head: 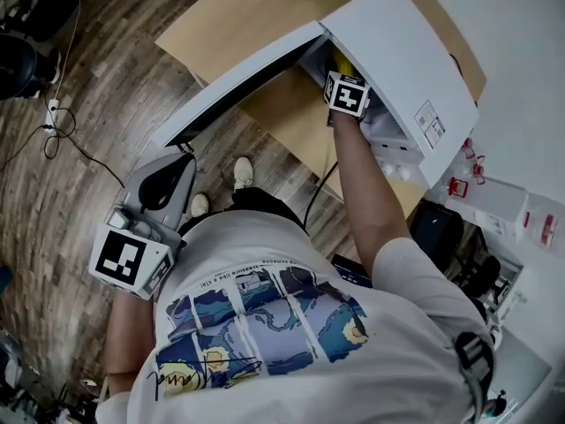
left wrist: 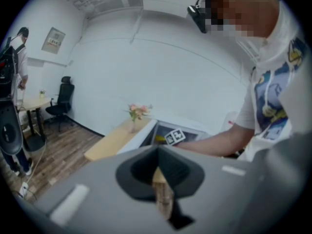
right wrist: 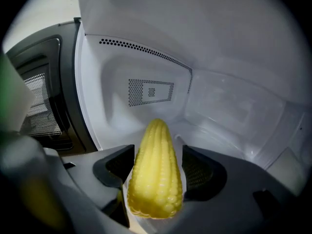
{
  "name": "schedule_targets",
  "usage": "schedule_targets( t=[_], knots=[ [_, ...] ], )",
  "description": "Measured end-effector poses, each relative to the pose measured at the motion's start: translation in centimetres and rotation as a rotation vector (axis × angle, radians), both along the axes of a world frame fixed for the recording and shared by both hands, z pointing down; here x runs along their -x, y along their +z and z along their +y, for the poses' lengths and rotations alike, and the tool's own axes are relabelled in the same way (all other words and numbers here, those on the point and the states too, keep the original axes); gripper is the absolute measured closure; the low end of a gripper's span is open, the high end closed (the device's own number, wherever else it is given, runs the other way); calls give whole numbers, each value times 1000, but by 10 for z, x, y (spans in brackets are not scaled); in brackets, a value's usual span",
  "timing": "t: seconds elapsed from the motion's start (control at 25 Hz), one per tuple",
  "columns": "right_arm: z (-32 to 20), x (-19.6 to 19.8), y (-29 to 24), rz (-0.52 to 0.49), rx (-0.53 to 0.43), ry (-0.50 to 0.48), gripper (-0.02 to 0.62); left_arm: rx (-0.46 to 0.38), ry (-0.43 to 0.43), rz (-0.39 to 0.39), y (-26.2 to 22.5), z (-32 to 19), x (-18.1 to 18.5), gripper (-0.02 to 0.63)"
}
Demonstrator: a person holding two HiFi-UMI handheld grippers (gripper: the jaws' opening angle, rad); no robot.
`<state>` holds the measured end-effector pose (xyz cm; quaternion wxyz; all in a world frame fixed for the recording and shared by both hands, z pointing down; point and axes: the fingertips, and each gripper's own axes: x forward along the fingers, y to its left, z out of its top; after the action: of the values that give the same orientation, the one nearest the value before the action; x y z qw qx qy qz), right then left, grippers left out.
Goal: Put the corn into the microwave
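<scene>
Inside the microwave (head: 399,56): the corn (right wrist: 155,173) sits low in the white cavity. Its pointed end is toward the back wall and its blunt end toward the opening.
Right gripper (right wrist: 157,165): it reaches in through the microwave's open front. Its jaws are spread wide, one on each side of the corn. A thin pale strip shows between the cob and the right pad, so the grip looks released rather than clenched.
Corn's contact with the cavity floor: cannot be told from these views.
Microwave door (head: 231,88): swung fully open, standing out from the microwave's left side in the head view. Its dark mesh window shows at the left of the right gripper view.
Back wall of the microwave: a row of small vent holes (right wrist: 146,50) and a square perforated patch below it.
Left gripper (head: 168,179): well apart from the microwave, on the near side of the open door and over the wood floor (head: 88,87). Its jaws are pressed together with nothing between them.
Table (head: 207,25): light wood, and the microwave stands on it.
Vase of pink flowers (left wrist: 137,114): on the table, just beyond the microwave's door side.
</scene>
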<state>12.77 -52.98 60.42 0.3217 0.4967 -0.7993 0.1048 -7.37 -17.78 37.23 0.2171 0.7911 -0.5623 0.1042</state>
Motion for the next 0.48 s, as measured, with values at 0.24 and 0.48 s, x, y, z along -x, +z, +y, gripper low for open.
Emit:
schedule_targets(
  t=[0.24, 0.48],
  knots=[
    [14, -6, -12, -25, -24, 5, 325, -3, 33, 10, 1, 10, -3, 597],
    [35, -15, -22, -31, -35, 25, 324, -20, 69, 13, -3, 21, -3, 598]
  ],
)
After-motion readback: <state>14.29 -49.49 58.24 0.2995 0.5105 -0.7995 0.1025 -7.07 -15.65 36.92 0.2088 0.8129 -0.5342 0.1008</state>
